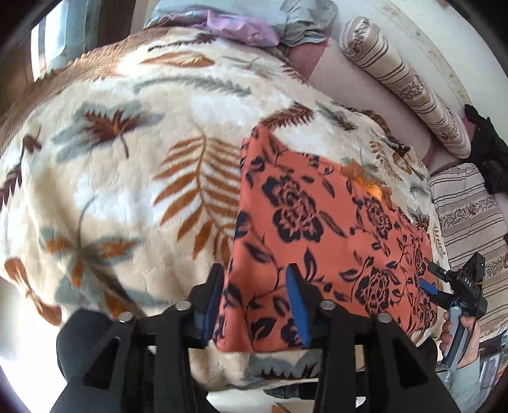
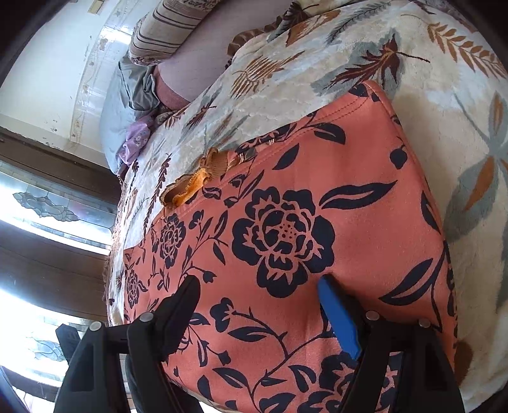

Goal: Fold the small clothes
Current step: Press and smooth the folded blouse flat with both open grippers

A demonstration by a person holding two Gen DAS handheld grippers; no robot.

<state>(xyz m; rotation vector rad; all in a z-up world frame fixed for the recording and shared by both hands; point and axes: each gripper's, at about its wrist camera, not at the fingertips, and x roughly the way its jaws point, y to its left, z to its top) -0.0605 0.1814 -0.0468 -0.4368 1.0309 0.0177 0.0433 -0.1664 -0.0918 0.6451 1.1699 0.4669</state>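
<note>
Black two-finger left gripper (image 1: pixel 254 279) with blue pads hangs spread over the near edge of the orange garment with dark navy flowers (image 1: pixel 317 222), pinching nothing. That garment lies flat on the cream leaf-patterned fleece blanket (image 1: pixel 127 190). Over the garment's right side, the right gripper (image 2: pixel 260 286) stands spread, empty.

A lived-in room of a home is shown, most likely a bedroom or sitting room. A plush blanket (image 1: pixel 133 178) printed with leaves is spread over a bed or couch. Striped bolsters (image 1: pixel 400 79) are laid along a painted, scuffed wall (image 2: pixel 54 63). Crumpled clothes (image 1: pixel 247 25) are piled at the far end. Patterned glass (image 2: pixel 44 203) is set in dark wooden frames.
</note>
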